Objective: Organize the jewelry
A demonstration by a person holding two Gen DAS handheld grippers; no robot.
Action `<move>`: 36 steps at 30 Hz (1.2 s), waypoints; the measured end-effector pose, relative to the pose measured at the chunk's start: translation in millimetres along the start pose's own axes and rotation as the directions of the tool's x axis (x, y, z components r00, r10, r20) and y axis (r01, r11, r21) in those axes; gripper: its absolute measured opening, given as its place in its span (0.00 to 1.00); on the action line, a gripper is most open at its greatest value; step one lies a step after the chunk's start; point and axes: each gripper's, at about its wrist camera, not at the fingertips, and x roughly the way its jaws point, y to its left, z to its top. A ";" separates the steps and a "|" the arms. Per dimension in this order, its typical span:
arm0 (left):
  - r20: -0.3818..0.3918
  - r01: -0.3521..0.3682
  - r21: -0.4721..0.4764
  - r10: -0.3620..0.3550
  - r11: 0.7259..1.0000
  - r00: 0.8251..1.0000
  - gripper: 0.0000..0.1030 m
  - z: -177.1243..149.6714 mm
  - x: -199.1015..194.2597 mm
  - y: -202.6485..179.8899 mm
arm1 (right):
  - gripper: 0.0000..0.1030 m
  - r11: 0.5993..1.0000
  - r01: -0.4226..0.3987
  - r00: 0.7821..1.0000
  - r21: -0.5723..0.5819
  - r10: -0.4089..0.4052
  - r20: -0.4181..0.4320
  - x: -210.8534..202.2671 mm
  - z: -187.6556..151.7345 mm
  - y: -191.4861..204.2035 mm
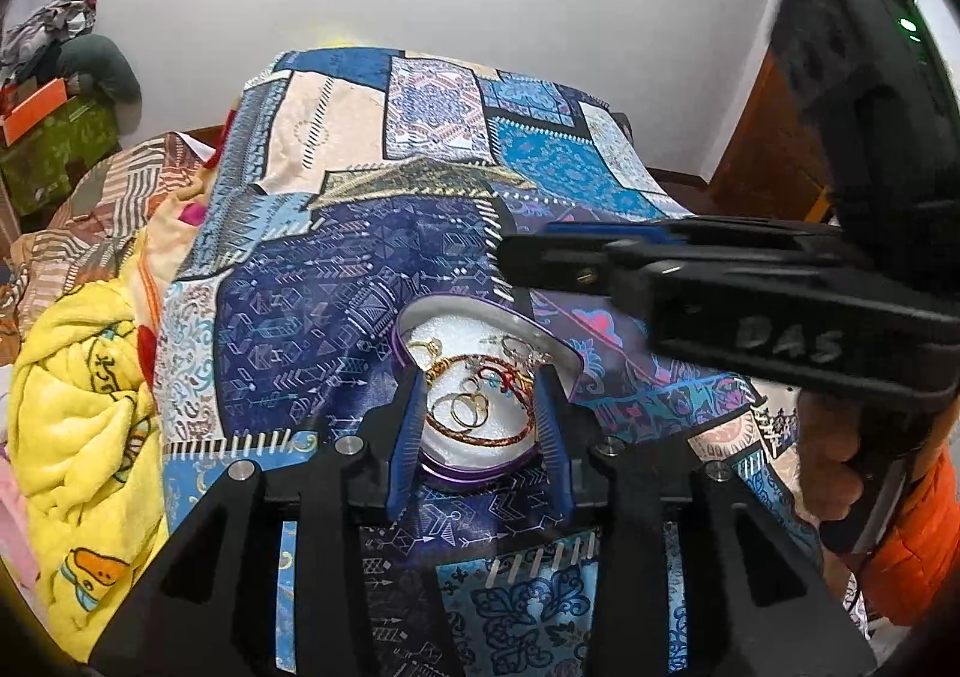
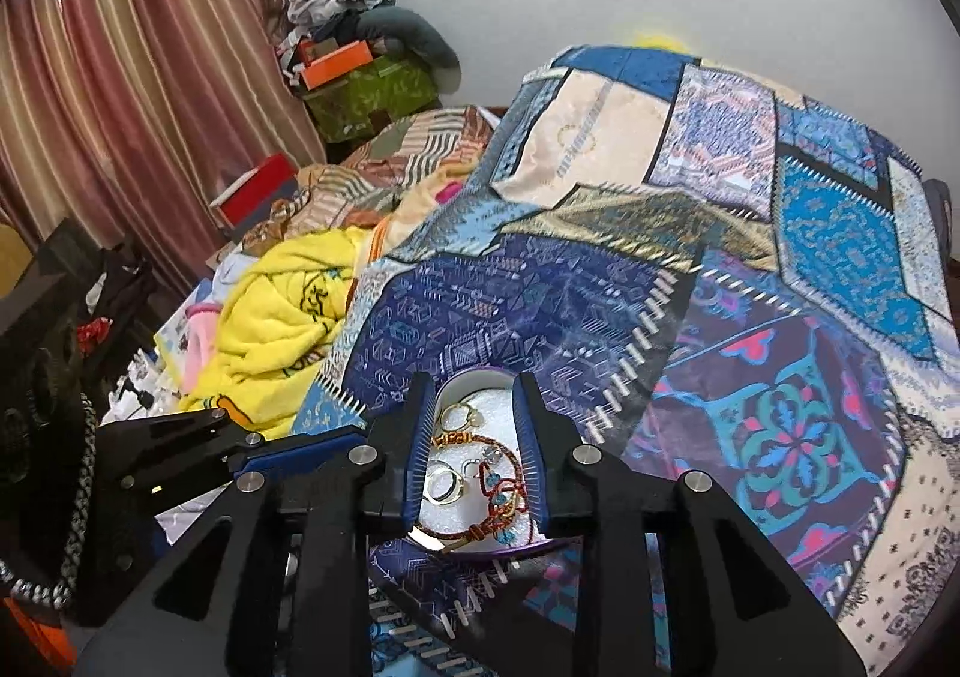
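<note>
A round purple jewelry box (image 1: 456, 476), lid off and lined with white foam, sits on a blue patchwork bedspread (image 1: 336, 281) with the jewelry already gathered inside: gold rings (image 1: 465, 410), a braided red-and-gold cord bracelet (image 1: 480, 440) and a beaded blue charm piece (image 2: 501, 488) lie tangled together on the foam. Judging by that heap, collecting looks largely done, while sorting or separating the pieces, and closing the box, appears to remain; no lid is visible.

The left gripper (image 1: 480, 425) hovers over the box, its blue-padded fingers (image 1: 405, 437) spread apart and holding nothing. The right gripper (image 2: 474, 449) does likewise from the other side, its fingers (image 2: 531, 437) parted and empty, straddling the box's contents.

Both tools crowd the same small opening, so either could block the other's reach. A crumpled yellow blanket (image 1: 78, 407) lies beside the bedspread, with striped curtains (image 2: 150, 95) and piled boxes (image 2: 360, 77) well beyond.
</note>
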 end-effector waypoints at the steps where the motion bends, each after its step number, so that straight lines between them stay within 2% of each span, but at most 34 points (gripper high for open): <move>1: 0.008 -0.009 -0.001 0.009 1.000 1.000 0.35 1.6 -3.8 -0.7 | 0.23 1.000 0.006 1.000 0.002 -0.006 0.014 -6.8 1.0 0.0; 7: 0.080 -0.056 -0.013 0.057 0.998 0.995 0.35 17.9 -37.1 -5.9 | 0.23 0.998 0.070 0.988 0.000 -0.070 0.140 -61.0 5.8 6.3; 12: 0.212 -0.102 -0.023 0.105 0.995 0.972 0.35 34.8 -92.9 -19.4 | 0.23 0.994 0.107 0.956 0.000 -0.102 0.276 -121.5 8.9 20.6; 16: 0.339 -0.135 -0.015 0.132 0.991 0.931 0.35 38.5 -147.0 -39.7 | 0.23 0.990 0.139 0.911 -0.003 -0.127 0.392 -167.9 5.3 35.9; 19: 0.427 -0.163 -0.003 0.148 0.987 0.892 0.42 35.0 -183.9 -56.4 | 0.23 0.986 0.167 0.869 -0.005 -0.145 0.472 -199.6 -2.3 52.5; 22: 0.496 -0.188 0.005 0.161 0.982 0.853 0.43 26.5 -215.3 -71.4 | 0.23 0.979 0.202 0.831 -0.004 -0.169 0.530 -221.8 -11.3 68.3; 23: 0.520 -0.197 0.006 0.165 0.980 0.838 0.46 22.1 -226.3 -77.1 | 0.23 0.977 0.213 0.820 -0.002 -0.178 0.545 -226.4 -14.4 73.0; 25: 0.549 -0.207 0.004 0.171 0.978 0.818 0.56 15.4 -239.4 -82.8 | 0.24 0.973 0.233 0.801 0.004 -0.194 0.566 -233.4 -20.9 81.4; 27: 0.576 -0.221 -0.005 0.184 0.975 0.797 0.60 9.1 -251.6 -87.7 | 0.34 0.969 0.245 0.790 0.015 -0.209 0.577 -236.8 -25.8 87.2; 29: 0.592 -0.233 -0.017 0.198 0.972 0.781 0.68 3.2 -261.2 -90.2 | 0.52 0.963 0.267 0.775 0.031 -0.234 0.586 -238.1 -30.4 90.4; 31: 0.601 -0.234 -0.034 0.207 0.972 0.772 0.87 -1.4 -268.0 -89.7 | 0.59 0.955 0.295 0.762 0.040 -0.261 0.593 -237.6 -33.9 93.5; 33: 0.615 -0.237 -0.050 0.217 0.970 0.758 0.89 -6.9 -274.0 -89.1 | 0.67 0.949 0.313 0.758 0.045 -0.278 0.590 -236.9 -34.6 96.1; 35: 0.615 -0.252 -0.053 0.230 0.966 0.755 0.91 -9.3 -275.4 -89.0 | 0.82 0.944 0.326 0.749 0.054 -0.292 0.594 -238.3 -37.0 98.7; 36: 0.615 -0.256 -0.053 0.234 0.965 0.753 0.92 -11.0 -275.7 -90.2 | 0.85 0.942 0.330 0.743 0.064 -0.301 0.598 -237.6 -37.9 99.0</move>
